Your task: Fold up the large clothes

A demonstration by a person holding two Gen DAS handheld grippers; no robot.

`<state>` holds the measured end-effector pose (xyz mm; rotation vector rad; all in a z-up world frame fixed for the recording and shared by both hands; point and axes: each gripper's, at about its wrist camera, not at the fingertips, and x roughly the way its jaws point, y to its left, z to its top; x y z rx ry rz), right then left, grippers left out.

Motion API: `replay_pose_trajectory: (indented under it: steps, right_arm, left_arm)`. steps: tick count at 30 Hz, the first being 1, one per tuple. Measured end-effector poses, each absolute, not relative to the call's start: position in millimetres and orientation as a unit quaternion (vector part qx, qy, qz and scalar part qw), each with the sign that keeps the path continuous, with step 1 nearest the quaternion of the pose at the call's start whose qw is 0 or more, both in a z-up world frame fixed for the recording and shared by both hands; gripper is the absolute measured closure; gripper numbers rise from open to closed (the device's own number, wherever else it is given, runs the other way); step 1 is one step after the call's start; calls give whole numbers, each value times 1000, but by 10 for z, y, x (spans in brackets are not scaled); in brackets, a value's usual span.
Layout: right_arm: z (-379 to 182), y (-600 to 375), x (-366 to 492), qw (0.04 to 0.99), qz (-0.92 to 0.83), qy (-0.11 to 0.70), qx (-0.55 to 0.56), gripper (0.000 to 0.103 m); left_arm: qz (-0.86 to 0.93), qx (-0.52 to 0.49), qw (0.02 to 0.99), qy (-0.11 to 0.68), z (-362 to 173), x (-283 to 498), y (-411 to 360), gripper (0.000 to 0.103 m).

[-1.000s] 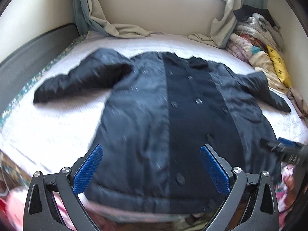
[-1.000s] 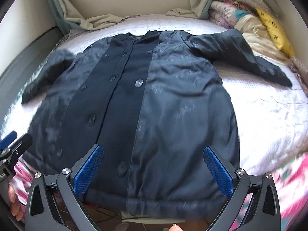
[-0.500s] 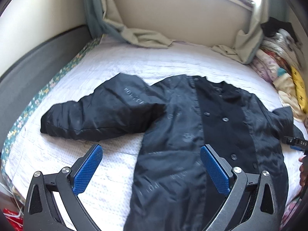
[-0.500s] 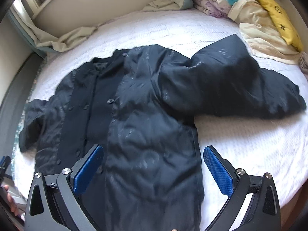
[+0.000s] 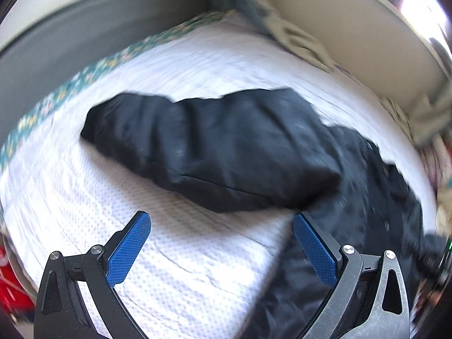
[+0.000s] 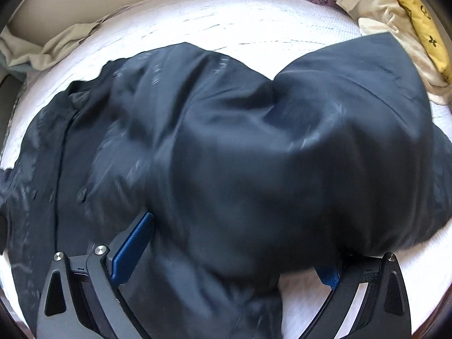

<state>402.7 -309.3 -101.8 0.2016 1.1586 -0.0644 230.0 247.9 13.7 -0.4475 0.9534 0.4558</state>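
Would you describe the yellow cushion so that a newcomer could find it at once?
Start at the white bed, where the dark coat lies spread. At the bed's far right edge sits a heap of bedding. The yellow cushion rests along that heap's outer side, the only bright yellow piece, marked with small dark motifs among pale fabrics.

Ahead of the left gripper, bare white bedspread lay open between its spread jaws, reaching up to the coat's left sleeve, which lay across the way. Beyond that sleeve the bedspread ran clear to the grey wall panel. The right gripper was hemmed in: the coat's right sleeve bulked between its jaws, with piled bedding beyond.
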Motion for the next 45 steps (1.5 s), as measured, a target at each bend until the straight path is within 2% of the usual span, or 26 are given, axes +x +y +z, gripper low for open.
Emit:
replay_pose_trajectory:
  steps: [7,16,21,23,28,30,32,33,35,38,45]
  right_arm:
    - [-975,-3098,4262,848,-36,525,62,3]
    - [-941,-3320,4421,859,-62,506,57,7]
    - [-923,-3362,4375,842,-57,528,91,7]
    - [-865,-3316,4303,836,-50,538,96,7]
    - [-739,-3140,4013,817,-11,571,83,7]
    - [-658,-3060,3855,817,11,572,66,7]
    - [-520,-2966,3724,823,31,565,57,7]
    - [-437,-2916,3664,827,38,558,54,7]
    - [-258,-2777,3517,841,58,537,47,7]
    - [-140,-2533,3371,848,94,521,37,7]
    - [-379,-2010,3270,852,128,505,-40,7]
  left_arm:
    - [239,-313,788,473,-132,2445,3130,1]
    - [242,-451,734,447,-543,2340,3764,4]
    - [221,-503,725,416,-650,2318,3933,8]
    - [207,-525,719,405,-713,2343,3984,14]
    - [196,-544,721,382,-795,2399,4028,22]
    - [190,-552,721,372,-820,2436,4054,32]
    - [184,-565,716,365,-865,2461,4043,52]
    - [181,-574,713,360,-887,2454,4048,58]
    - [169,-598,707,338,-904,2425,4053,78]
    - [168,-597,719,314,-782,2368,4040,84]
    - [172,-521,785,288,-199,2249,3851,87]
